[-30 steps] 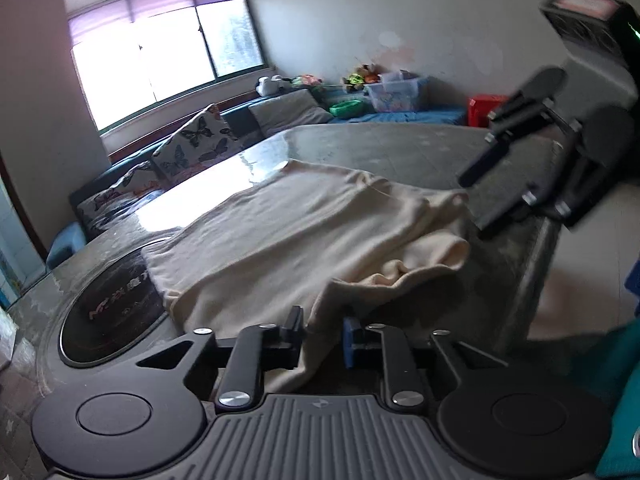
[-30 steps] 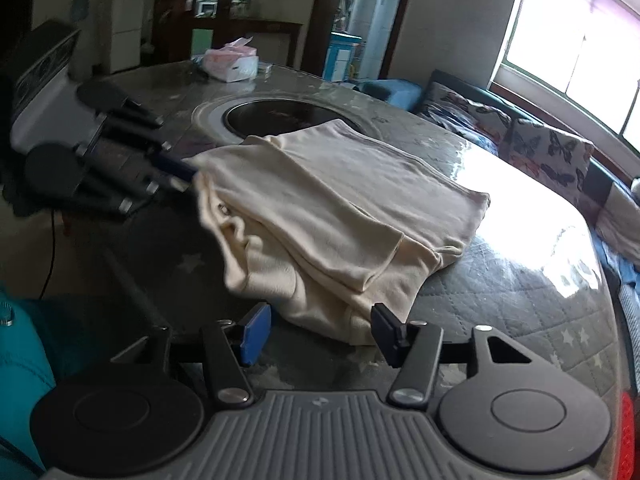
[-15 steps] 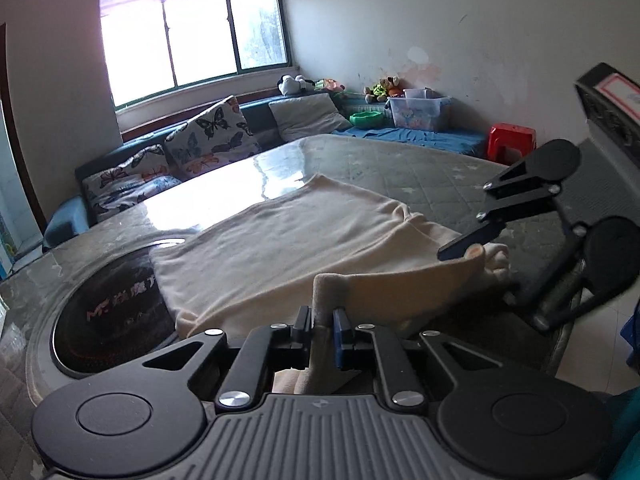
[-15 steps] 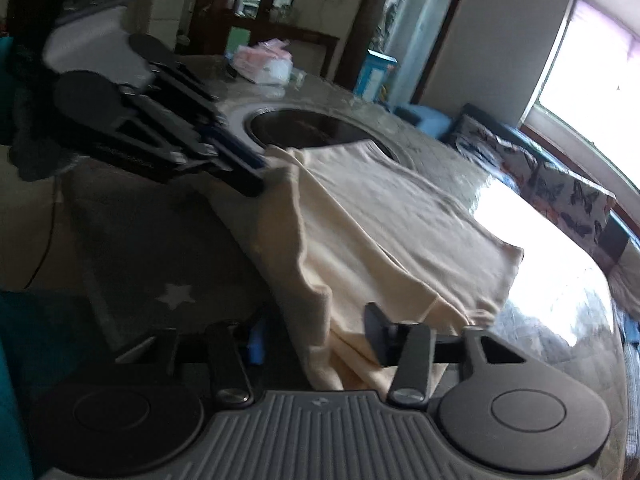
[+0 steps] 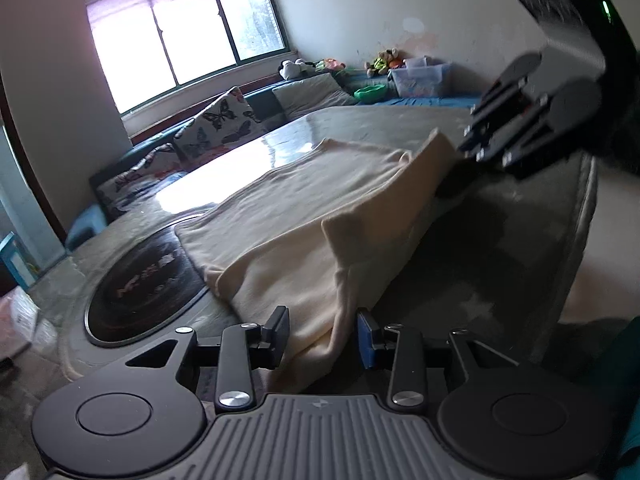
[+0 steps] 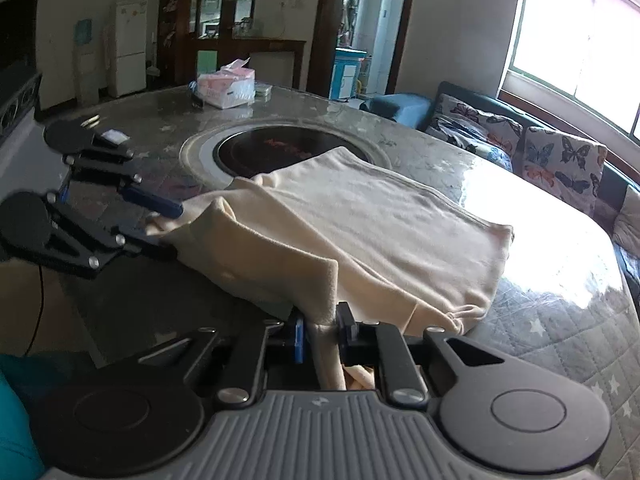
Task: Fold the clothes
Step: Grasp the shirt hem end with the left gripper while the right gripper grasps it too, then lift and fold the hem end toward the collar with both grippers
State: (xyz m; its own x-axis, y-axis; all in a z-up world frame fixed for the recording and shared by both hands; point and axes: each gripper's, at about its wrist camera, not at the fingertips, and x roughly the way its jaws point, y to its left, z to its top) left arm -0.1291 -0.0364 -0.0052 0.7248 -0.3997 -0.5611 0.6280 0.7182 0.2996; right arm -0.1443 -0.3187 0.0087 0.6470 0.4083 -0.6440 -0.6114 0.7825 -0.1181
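On the grey worktop (image 6: 560, 352), a cream garment (image 6: 380, 232) lies partly folded, its far end overlapping the dark round cooktop (image 6: 256, 148) sunk into the surface. Going left to right in the right wrist view: at about 9 o'clock the left hand-held gripper (image 6: 160, 226) reaches in from the edge of the worktop, with a corner of the garment between its blue-padded fingers (image 6: 152, 202). Its jaws have just been opening, and in the left wrist view they stand spread, the cloth hanging loose in the gap and not pressed by either pad. At 12 o'clock, well beyond the cooktop, a tissue box (image 6: 226, 88) sits on the worktop. At 6 o'clock the right hand-held gripper (image 6: 322, 334) has a lifted fold of the garment pinched between its jaws, which have just been closing; the pads press the cloth from both sides and a ridge of fabric rises from them toward the middle of the garment. At 3 o'clock a sofa with butterfly cushions (image 6: 560, 156) stands under a bright window (image 6: 580, 40).

In the left wrist view the left hand-held gripper (image 5: 323, 334) is at 6 o'clock with the garment (image 5: 312, 208) stretching away toward 12 o'clock, the cooktop (image 5: 148, 284) at 8 o'clock, and the right hand-held gripper (image 5: 464, 148) at 2 o'clock, holding up the garment's near corner.
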